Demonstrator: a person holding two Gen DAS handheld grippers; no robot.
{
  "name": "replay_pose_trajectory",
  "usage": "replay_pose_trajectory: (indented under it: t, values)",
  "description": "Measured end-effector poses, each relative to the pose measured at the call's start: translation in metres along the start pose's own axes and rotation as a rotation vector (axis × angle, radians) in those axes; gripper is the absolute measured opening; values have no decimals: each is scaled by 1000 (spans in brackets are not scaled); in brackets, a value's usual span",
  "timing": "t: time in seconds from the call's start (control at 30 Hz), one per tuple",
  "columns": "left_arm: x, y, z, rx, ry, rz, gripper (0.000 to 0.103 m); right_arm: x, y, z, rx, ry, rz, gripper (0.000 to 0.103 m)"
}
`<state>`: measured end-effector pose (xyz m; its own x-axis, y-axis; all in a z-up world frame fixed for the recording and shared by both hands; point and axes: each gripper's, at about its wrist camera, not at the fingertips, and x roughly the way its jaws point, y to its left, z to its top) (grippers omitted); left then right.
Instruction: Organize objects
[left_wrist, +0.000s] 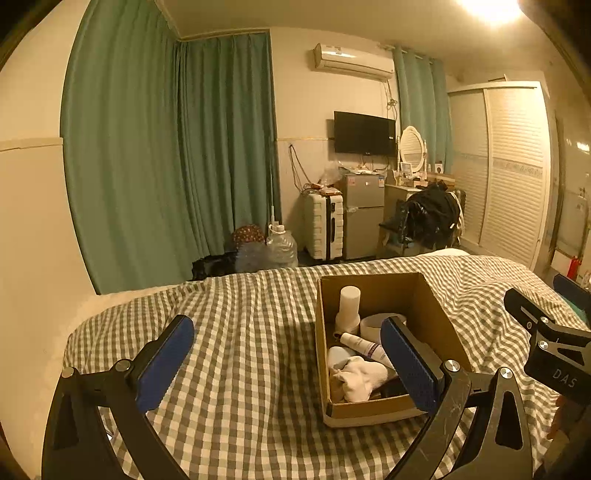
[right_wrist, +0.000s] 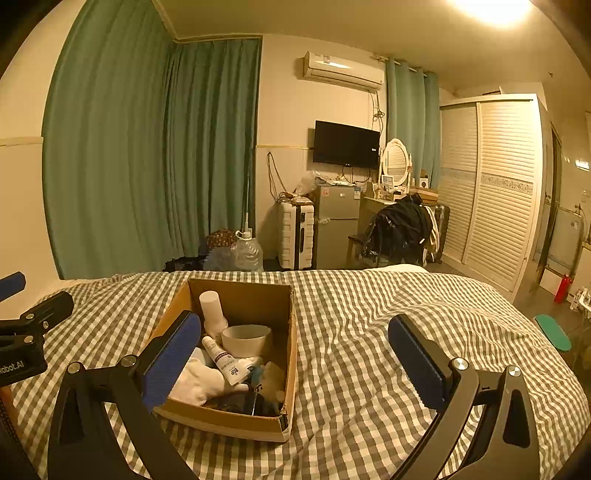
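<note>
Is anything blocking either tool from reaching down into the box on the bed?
Nothing visible does. The box sits open-topped on the bed, with both the left tool and the right tool open and empty near it.

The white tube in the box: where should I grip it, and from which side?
Grip the white tube across its exposed middle, coming from above. It lies tilted atop the white cloth, cap toward the bottle, and the cardboard box walls block sideways approaches.
</note>
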<state>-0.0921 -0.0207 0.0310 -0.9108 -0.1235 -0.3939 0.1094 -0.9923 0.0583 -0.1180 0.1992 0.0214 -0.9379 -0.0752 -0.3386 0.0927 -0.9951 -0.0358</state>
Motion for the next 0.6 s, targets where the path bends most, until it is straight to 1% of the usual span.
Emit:
replay_pose_trajectory:
  t: [0.4,0.5,0.6]
  values:
    - [1,-2,-2,3,13,-3,103,-1,-1,0,1,7,2,102]
    - [1,-1,-2,-4,10,11,103,-1,0,1,-4,8,-1,102]
    - [2,2,-2,-15,20,-2,103,0,1,1,-6,7,2,102]
